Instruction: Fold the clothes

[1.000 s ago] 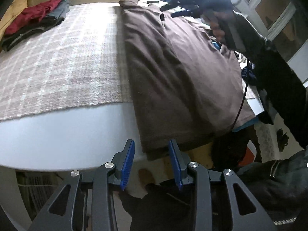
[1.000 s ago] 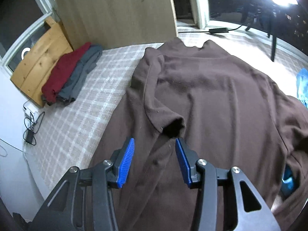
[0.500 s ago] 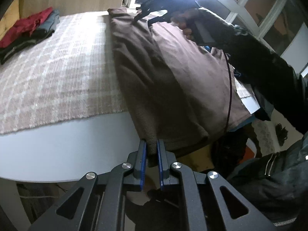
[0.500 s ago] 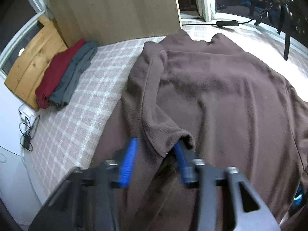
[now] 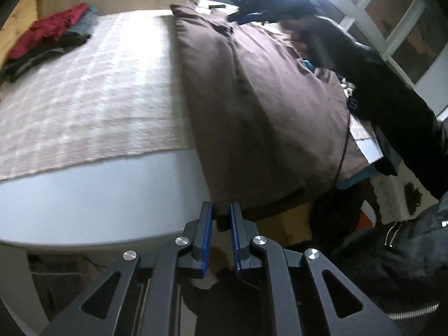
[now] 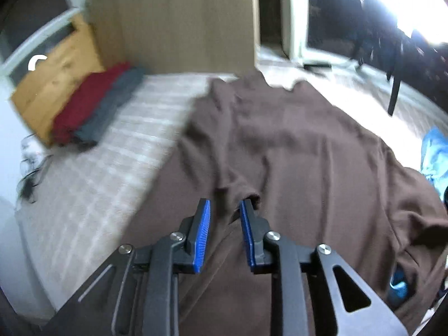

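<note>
A bed under a pale checked woven blanket (image 5: 92,95) filled the room, its white edge near the camera and a window glaring beyond; on it lay the big brown fleece-like top (image 5: 252,95), spread lengthwise with one side already doubled inward and a short sleeve (image 6: 238,179) flopped over the body. It looked soft, light and limp, likely to sag wherever unsupported, so hem corners and sleeve cuffs seemed the sound holds. The left gripper (image 5: 221,215) was nearly pressed together, pinching the hem corner at the bed's edge. The right gripper (image 6: 224,218) stood partly spread astride the sleeve cuff, grip unconfirmed through blur. A folded red and grey pile (image 6: 95,109) sat well apart
</note>
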`<state>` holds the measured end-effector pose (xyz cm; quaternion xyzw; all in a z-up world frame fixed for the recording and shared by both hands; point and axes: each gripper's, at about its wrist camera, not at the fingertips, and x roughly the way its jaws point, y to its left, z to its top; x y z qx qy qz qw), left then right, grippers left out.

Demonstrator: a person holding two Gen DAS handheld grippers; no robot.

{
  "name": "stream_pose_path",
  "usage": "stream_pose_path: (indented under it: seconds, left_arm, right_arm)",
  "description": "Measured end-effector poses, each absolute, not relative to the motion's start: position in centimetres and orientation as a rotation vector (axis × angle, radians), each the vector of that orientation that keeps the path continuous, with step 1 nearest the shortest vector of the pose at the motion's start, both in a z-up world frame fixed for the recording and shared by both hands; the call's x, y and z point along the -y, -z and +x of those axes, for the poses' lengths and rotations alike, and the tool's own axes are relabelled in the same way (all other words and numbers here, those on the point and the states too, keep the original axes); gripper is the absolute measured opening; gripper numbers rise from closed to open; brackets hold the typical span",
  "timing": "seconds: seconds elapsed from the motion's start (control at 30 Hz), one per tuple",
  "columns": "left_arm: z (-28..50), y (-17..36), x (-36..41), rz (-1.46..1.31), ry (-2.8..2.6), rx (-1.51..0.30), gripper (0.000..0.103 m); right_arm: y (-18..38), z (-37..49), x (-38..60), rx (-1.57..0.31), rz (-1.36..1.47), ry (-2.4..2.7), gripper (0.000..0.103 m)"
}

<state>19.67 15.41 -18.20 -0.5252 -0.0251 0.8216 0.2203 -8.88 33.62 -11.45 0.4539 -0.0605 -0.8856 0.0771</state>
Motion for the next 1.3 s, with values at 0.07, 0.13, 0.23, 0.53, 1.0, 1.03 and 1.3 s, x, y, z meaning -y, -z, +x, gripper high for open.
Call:
stream_pose_path:
  seconds: [0.07, 0.13, 0.23, 0.53, 1.0, 1.03, 1.3]
  left_arm:
    - [19.8, 17.2, -15.6, -1.409, -2.281, 0.059, 0.009]
    - [19.5, 16.5, -16.5, -1.34, -2.272, 0.064, 0.009]
    - [18.6, 17.4, -19.2, -1.297, -2.191, 0.042, 0.009]
    - [21.3, 19.8, -22.2, -1.402, -1.95, -0.075, 0.008]
    - [15.5, 20.4, -23.4, -1.342, -2.007, 0.019, 0.01]
    - [15.3, 19.4, -22.8, -1.331, -2.044, 0.039, 0.01]
    - [11.4, 17.6, -19.4, -1.369, -2.208, 0.101, 0.009]
  right_arm:
    - [11.4, -7.6, -32.4, 0.175, 1.347, 2.585, 0.023]
    - [12.4, -6.7, -31.0, 0.167, 1.387, 2.5, 0.023]
    - [15.6, -6.3, -29.3, 0.145, 1.512, 2.394, 0.023]
    - [12.2, -1.5, -31.1, 0.119, 1.482, 2.373, 0.023]
    - [7.0, -11.1, -32.2, 0.167, 1.326, 2.555, 0.023]
    - [7.2, -12.3, -32.7, 0.201, 1.323, 2.576, 0.023]
    - [12.4, -25.5, -31.8, 0.31, 1.374, 2.596, 0.023]
